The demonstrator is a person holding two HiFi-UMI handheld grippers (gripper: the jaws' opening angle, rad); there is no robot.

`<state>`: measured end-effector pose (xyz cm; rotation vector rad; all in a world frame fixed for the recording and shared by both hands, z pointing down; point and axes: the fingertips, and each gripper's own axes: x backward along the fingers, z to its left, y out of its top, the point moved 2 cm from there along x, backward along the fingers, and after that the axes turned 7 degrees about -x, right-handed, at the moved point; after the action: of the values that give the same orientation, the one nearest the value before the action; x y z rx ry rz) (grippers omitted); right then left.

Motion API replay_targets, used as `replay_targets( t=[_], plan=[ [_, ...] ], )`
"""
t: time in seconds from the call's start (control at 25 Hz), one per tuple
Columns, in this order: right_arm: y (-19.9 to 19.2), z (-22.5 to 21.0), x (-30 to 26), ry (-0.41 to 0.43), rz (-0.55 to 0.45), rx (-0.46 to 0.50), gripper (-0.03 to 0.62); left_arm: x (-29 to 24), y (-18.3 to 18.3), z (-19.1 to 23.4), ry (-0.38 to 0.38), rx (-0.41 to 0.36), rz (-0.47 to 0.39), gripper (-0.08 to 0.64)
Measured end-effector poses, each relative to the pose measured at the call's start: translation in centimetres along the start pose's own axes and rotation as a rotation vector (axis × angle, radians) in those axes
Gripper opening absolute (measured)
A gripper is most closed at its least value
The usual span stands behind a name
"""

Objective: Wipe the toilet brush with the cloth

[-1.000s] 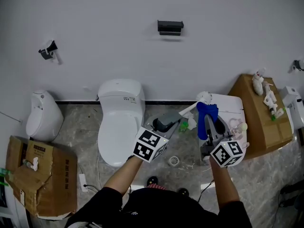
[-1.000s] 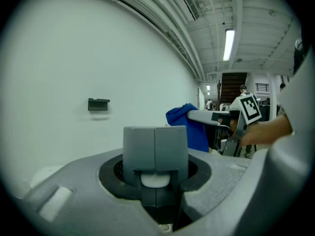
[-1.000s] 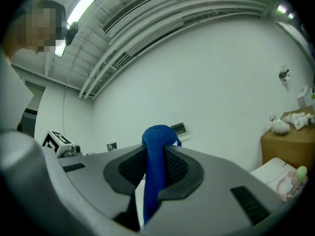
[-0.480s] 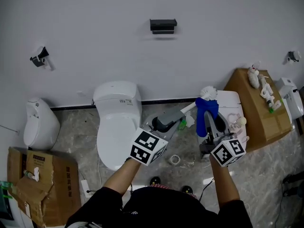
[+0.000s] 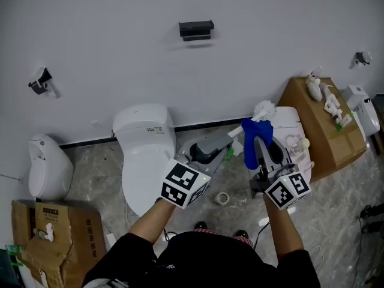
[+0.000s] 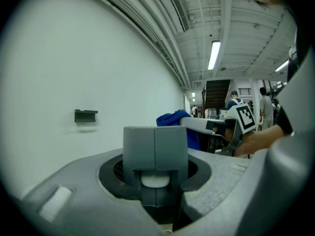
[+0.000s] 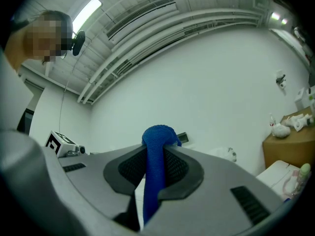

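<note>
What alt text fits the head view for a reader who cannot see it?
Seen from above, a person holds a toilet brush in the left tongs and a blue cloth in the right tongs, the cloth against the brush just below its white bristles. A white toilet stands against the wall.

Staged bathroom corner, not a lived-in one: a white toilet (image 5: 144, 155) and a second white floor fixture (image 5: 49, 167) stand on grey marble-look flooring (image 5: 96, 161) against a bare white wall (image 5: 120, 53), with cardboard boxes (image 5: 57, 227) at either side. My gripper cameras catch the exposed ducting (image 7: 142, 14) and a strip light (image 6: 214, 55) of a large hall, with people (image 6: 235, 100) standing far off.
</note>
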<state>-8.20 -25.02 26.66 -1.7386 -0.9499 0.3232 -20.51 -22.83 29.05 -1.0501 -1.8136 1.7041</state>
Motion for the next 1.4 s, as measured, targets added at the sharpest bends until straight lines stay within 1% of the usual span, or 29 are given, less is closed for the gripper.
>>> replay_targets(
  t=[0.4,0.6,0.76,0.92,1.08,1.16,1.32,1.4],
  plan=[
    [0.5,2.5,0.1,0.033,-0.016,0.01,0.064,0.4,2.1,-1.2,-0.077,-0.035,-0.06,0.16],
    [1.0,3.6,0.6,0.071,-0.018,0.002,0.064,0.5,2.8,-1.7,-0.093,-0.04,-0.076,0.16],
    [1.6,4.5,0.9,0.105,-0.017,0.034,0.064,0.6,4.0,-2.5,-0.112,-0.049,-0.102,0.16],
    [1.6,5.2,0.9,0.112,-0.017,0.075,0.064,1.0,4.6,-2.8,-0.129,-0.062,-0.113,0.16],
    [1.3,5.7,0.9,0.121,-0.024,0.084,0.064,1.6,4.9,-3.1,-0.148,-0.068,-0.128,0.16],
    [1.4,5.9,1.1,0.134,-0.032,0.087,0.064,1.8,5.2,-3.4,-0.148,-0.084,-0.133,0.16],
    [2.0,6.3,1.0,0.172,-0.068,0.088,0.064,2.3,6.2,-3.5,-0.119,-0.16,-0.15,0.16],
    [2.0,7.3,0.5,0.182,-0.082,0.104,0.064,3.2,6.4,-3.0,-0.119,-0.163,-0.163,0.16]
  ],
)
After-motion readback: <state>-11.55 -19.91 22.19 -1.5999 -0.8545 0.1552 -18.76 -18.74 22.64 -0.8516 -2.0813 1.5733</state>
